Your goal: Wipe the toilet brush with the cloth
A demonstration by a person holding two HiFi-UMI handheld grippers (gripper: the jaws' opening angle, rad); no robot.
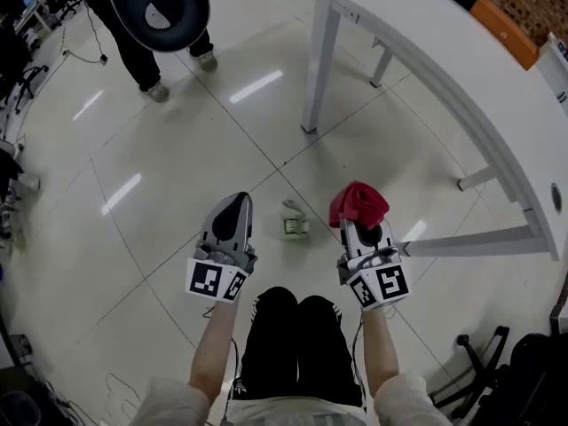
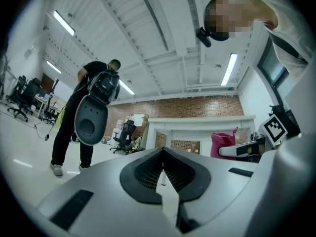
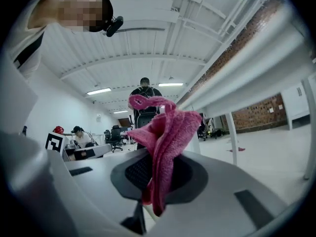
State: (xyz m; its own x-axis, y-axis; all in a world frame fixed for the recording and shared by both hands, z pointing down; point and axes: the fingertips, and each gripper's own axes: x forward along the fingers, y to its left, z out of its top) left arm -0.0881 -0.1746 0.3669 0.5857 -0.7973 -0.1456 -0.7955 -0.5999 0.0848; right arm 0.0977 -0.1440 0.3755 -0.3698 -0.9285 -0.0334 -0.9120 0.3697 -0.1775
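Status: left gripper (image 1: pixel 236 201) at lower centre-left of the head view; jaws together, nothing between them; its own view shows the pads meeting on empty air.

Right gripper (image 1: pixel 362 229) at lower centre-right; jaws clamped on the cloth (image 1: pixel 358 204), a red-pink bunch standing up out of the tips, most of it loose above the grip.

Toilet brush (image 1: pixel 294 221): a small pale green-and-white object on the floor (image 1: pixel 177 176), between the two grippers and a little above them in the frame; I take it for the brush seen from above, though it is too small to be certain; neither gripper touches it; neither gripper view shows it.

Judgement: this is the approach; wiping is not begun.

Notes for doing it well:
- open the left jaws before they reach the brush; shut as they are, they would only knock it
- take the handle high, clear of the head, so the cloth has room to work
- secure the brush first, then bring the cloth; it looks light and could tip or skid if pushed while free
- lead with the loose fold of cloth, not the jaw tips; enough hangs free to wrap round
- wipe along the handle toward the head; keep the clamp on the cloth firm
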